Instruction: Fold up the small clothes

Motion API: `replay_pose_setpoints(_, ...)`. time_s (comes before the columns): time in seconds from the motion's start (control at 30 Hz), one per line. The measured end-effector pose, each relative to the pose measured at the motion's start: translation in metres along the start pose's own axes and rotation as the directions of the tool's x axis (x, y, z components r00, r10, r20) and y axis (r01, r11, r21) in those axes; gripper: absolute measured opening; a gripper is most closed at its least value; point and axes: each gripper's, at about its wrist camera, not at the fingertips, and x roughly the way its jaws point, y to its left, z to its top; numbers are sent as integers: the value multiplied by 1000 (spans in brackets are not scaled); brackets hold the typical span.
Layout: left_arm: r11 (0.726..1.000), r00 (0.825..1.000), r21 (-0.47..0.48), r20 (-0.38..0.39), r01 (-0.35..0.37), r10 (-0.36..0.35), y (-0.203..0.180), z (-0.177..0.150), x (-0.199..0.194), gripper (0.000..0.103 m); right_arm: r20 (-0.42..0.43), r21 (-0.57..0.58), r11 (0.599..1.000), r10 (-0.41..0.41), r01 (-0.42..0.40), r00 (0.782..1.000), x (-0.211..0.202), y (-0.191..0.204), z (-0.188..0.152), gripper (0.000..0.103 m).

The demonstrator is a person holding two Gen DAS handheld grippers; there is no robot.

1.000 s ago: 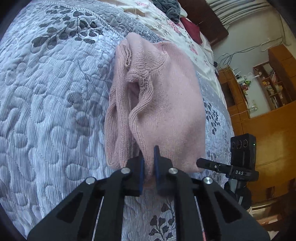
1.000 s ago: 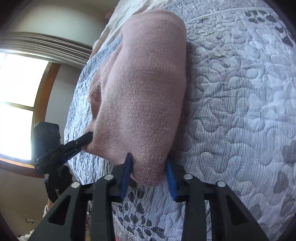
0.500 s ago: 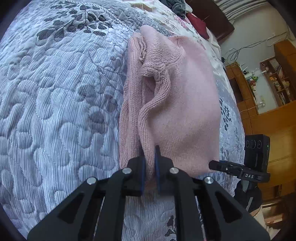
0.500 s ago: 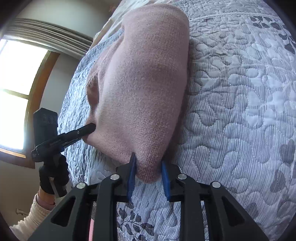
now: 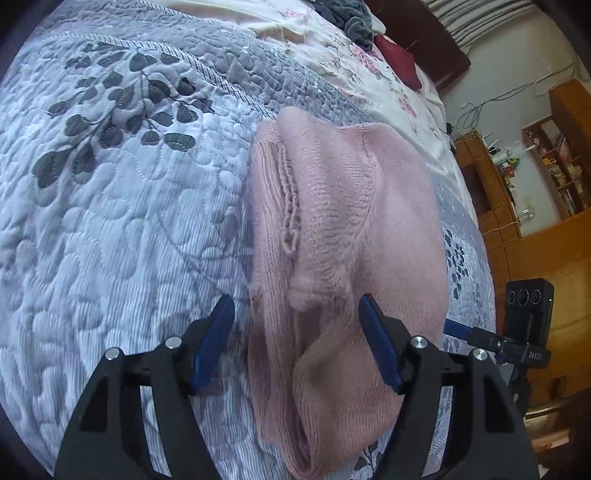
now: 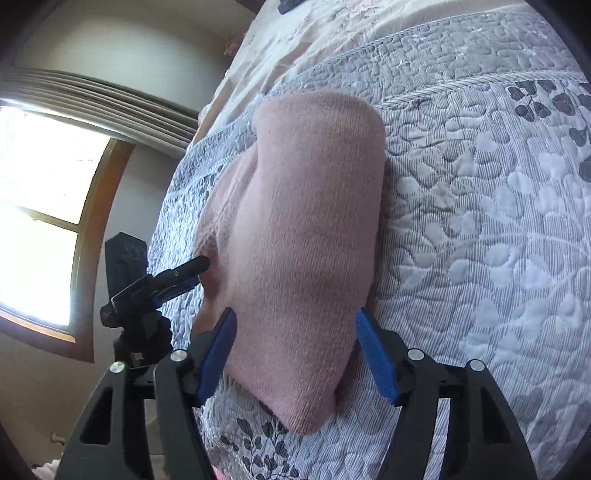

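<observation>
A pink knit sweater [image 5: 343, 240] lies folded into a long bundle on a grey-white quilted bedspread [image 5: 122, 206]. My left gripper [image 5: 297, 325] hangs open over its near end, blue pads spread wide with the knit lying loose between them. In the right wrist view the same pink sweater [image 6: 295, 240] shows its smooth folded side. My right gripper [image 6: 295, 339] is open too, its pads on either side of the sweater's near corner without pinching it. The other gripper [image 6: 177, 275] appears at the sweater's left edge.
The bedspread [image 6: 480, 221] stretches wide to the right. Floral sheets, a grey cloth [image 5: 354, 18] and a dark red pillow [image 5: 400, 61] lie toward the headboard. Wooden shelves [image 5: 554, 158] stand beyond the bed; a bright window [image 6: 40, 206] is on the other side.
Both grippers were shut on the sweater's near edge and have opened, letting it go. The sweater now rests flatter on the bedspread.
</observation>
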Motion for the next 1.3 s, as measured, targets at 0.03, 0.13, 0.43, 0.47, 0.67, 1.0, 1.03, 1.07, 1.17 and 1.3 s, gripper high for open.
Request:
replay_pose_setpoints(0.03, 1000, 1000, -4, -14, 14, -14, 3, 4, 6, 69, -2, 2, 1000, 0, 0, 1000, 2, -3, 4, 69)
replay_pose_setpoints(0.13, 999, 998, -10, -34, 52, -52, 9, 15, 21, 70, -6, 7, 1000, 12, -11, 1000, 8, -12, 15, 70)
replay_pose_setpoints(0.43, 982, 981, 6, -53, 186, -186, 5, 30, 55, 81, -20, 69, 992, 111, -110, 994, 47, -33, 27, 87)
replay_pose_setpoints(0.47, 980, 978, -3, -48, 201, -201, 4, 31, 58, 84, -18, 83, 988, 130, -128, 991, 52, -36, 29, 89)
replay_pose_setpoints(0.67, 973, 971, -20, -49, 232, -232, 1, 26, 64, 54, 16, 97, 979, 177, -177, 984, 59, -36, 31, 77)
replay_pose_setpoints(1.0, 930, 930, -19, 21, 368, -368, -43, -18, 29, 46, 51, 19, 980, 198, -200, 979, -20, -25, 6, 61)
replay_pose_setpoints(1.03, 923, 923, -19, 23, 385, -384, -53, -25, 28, 46, 57, 14, 980, 199, -200, 978, -33, -26, 0, 61)
replay_pose_setpoints(1.07, 916, 917, -19, 23, 400, -399, -63, -31, 27, 46, 62, 11, 980, 197, -198, 978, -46, -29, -5, 61)
replay_pose_setpoints(1.17, 902, 902, -2, 16, 431, -431, -96, -52, 27, 46, 76, -2, 984, 180, -180, 981, -85, -36, -26, 61)
replay_pose_setpoints(1.3, 903, 905, 57, -21, 426, -426, -137, -81, 38, 47, 80, -1, 991, 133, -133, 988, -122, -48, -54, 61)
